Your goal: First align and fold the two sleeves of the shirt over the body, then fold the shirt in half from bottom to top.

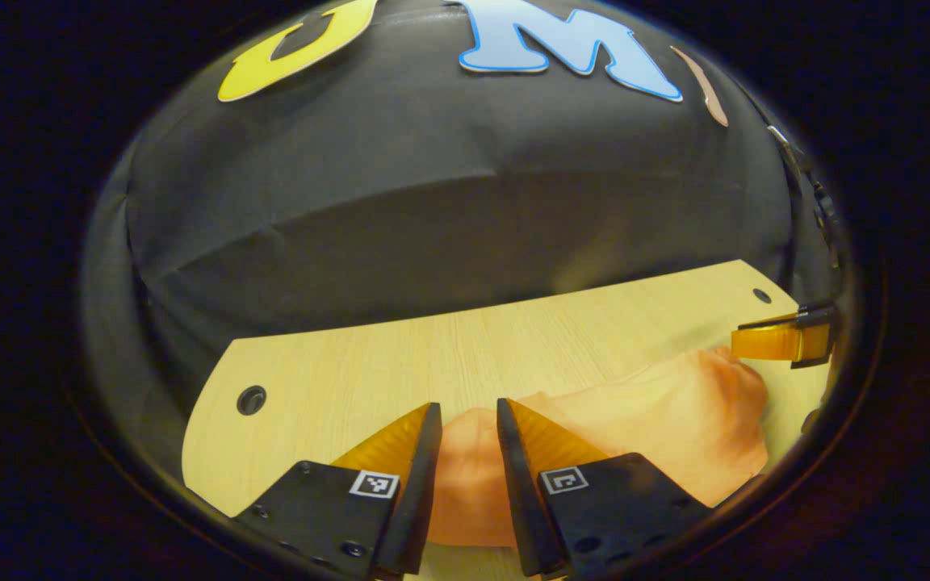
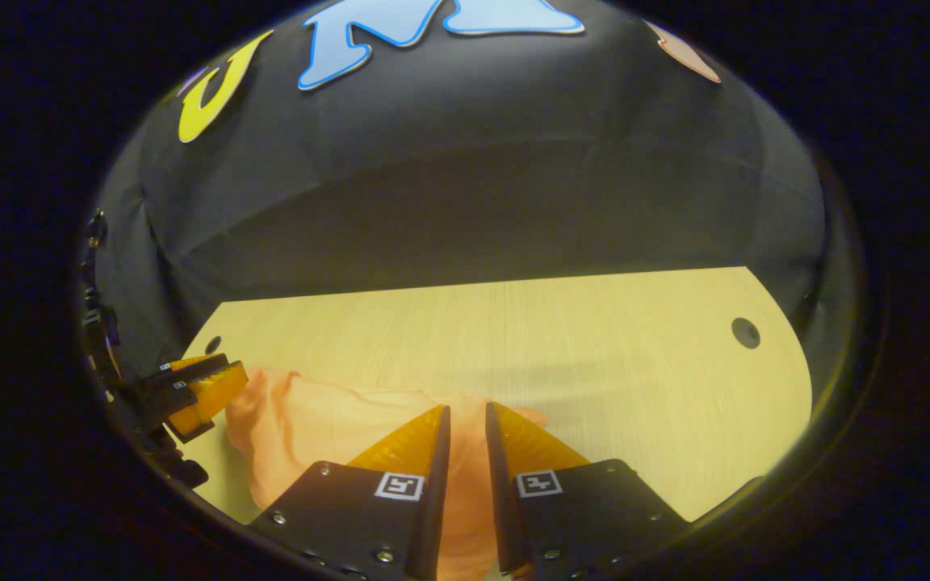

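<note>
**Both grippers on bunched shirt at desk's near edge**

Left gripper (image 1: 469, 415): fingers set a narrow gap apart w/ the soft orange fabric shirt (image 1: 675, 420) bulging up between them; whether the pads actually press on the cloth can't be told. Right gripper (image 2: 467, 420): fingers nearly together, a strip of the same shirt (image 2: 328, 428) showing in the slit; true pinch also can't be told.

Shirt lies crumpled in a low wrinkled heap along the near edge of the pale wood-grain desk (image 1: 449, 347), stretching from one gripper across to the other. In left gripper view the heap runs off toward the desk's right end, where the other gripper's tip sits just beside the cloth. In right gripper view the heap spreads to the near left corner, w/ the other gripper close at its far end.

Round dark holes (image 2: 745, 332) sit near the desk's end corners. Far half of desk (image 2: 513, 323) is bare wood.
</note>
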### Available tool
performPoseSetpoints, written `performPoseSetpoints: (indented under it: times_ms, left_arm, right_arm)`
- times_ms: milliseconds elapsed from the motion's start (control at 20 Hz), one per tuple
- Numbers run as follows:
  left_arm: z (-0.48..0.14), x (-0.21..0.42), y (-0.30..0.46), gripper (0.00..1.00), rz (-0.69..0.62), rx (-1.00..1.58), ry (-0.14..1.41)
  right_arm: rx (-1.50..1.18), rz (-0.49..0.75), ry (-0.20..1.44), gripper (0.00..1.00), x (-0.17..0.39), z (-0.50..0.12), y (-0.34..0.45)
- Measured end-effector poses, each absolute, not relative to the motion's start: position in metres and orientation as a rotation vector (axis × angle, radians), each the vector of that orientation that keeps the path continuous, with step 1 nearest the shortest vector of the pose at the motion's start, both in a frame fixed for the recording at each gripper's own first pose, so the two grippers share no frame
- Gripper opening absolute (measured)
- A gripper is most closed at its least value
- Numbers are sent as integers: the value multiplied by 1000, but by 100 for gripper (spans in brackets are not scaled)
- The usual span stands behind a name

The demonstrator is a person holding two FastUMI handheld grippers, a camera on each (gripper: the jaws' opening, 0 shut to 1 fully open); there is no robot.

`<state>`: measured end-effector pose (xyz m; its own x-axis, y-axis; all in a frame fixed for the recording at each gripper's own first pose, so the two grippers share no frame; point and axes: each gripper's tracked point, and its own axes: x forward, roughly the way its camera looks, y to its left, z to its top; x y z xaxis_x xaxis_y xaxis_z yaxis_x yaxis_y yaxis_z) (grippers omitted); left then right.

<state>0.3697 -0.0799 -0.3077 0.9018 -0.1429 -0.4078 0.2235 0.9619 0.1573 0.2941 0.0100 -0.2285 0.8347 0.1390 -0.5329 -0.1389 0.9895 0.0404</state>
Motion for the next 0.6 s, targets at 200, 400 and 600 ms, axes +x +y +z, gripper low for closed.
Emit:
performPoseSetpoints:
  times_ms: [200, 400, 600]
  left_arm:
    - [-278, 329, -84, 53, -210, 176, 394]
    - [-260, 279, -86, 53, -224, 161, 385]
    - [-250, 227, -84, 47, -234, 136, 388]
  right_arm:
    - [0, 158, 529, 28, 260, -196, 17]
    - [-32, 180, 513, 28, 217, -174, 29]
    - [-43, 205, 500, 27, 169, -163, 39]
